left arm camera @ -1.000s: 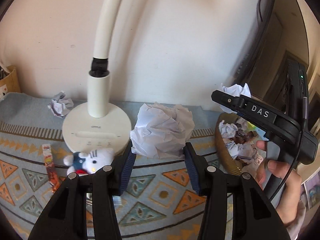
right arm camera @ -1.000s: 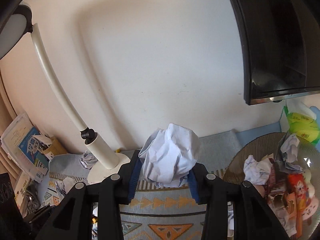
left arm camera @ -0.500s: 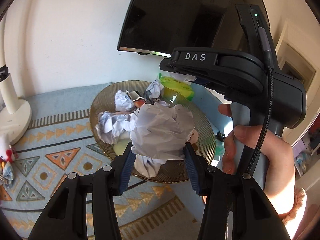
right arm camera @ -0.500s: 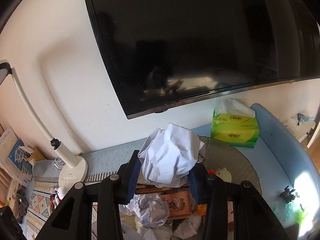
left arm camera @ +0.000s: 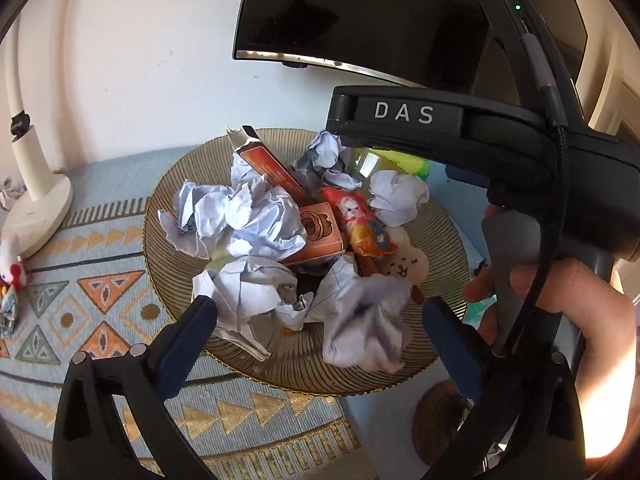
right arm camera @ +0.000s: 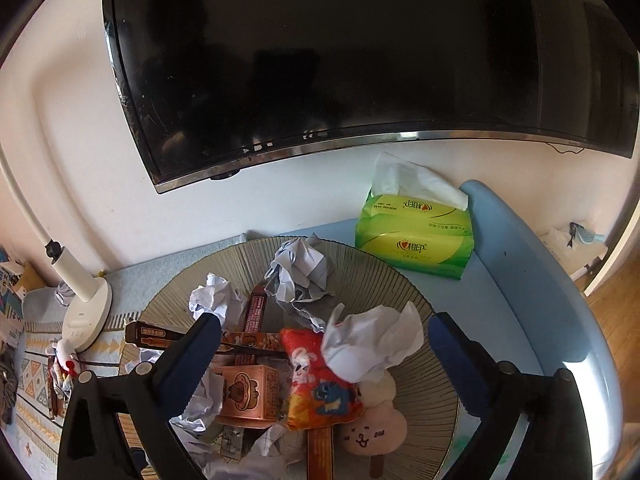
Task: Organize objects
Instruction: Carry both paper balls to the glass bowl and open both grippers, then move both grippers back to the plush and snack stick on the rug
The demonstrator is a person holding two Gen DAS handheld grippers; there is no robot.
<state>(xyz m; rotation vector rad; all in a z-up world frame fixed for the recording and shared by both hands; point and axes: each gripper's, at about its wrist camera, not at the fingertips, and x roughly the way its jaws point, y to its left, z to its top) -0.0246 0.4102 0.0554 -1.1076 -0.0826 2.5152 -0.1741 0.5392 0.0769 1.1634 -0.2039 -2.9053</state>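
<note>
Paper fills the round ribbed tray [left arm camera: 168, 216]: we count several crumpled balls there, with 1 blurred ball [left arm camera: 362, 330] lying on the near part between the spread fingers of our left gripper [left arm camera: 318, 320], touched by neither pad. In the right wrist view another crumpled ball [right arm camera: 372, 344] sits on top of a red snack packet [right arm camera: 316, 384] and a pale plush toy [right arm camera: 370, 428], between the fingers of our right gripper [right arm camera: 324, 334], again clear of both pads. Both tongs stand wide open and we hold nothing in either. Among the paper we see an orange carton [right arm camera: 246, 394] and brown wrapper strips. Our right hand [left arm camera: 568, 308] grips the handle of the black tool marked DAS. Behind the tray a green tissue pack [right arm camera: 416, 236] rests on the blue surface [right arm camera: 532, 280], under a dark screen [right arm camera: 360, 60] on the wall. To the left, a white lamp base [left arm camera: 38, 208] stands on the patterned cloth [left arm camera: 100, 300], with a small plush [left arm camera: 12, 264] just beside it.
</note>
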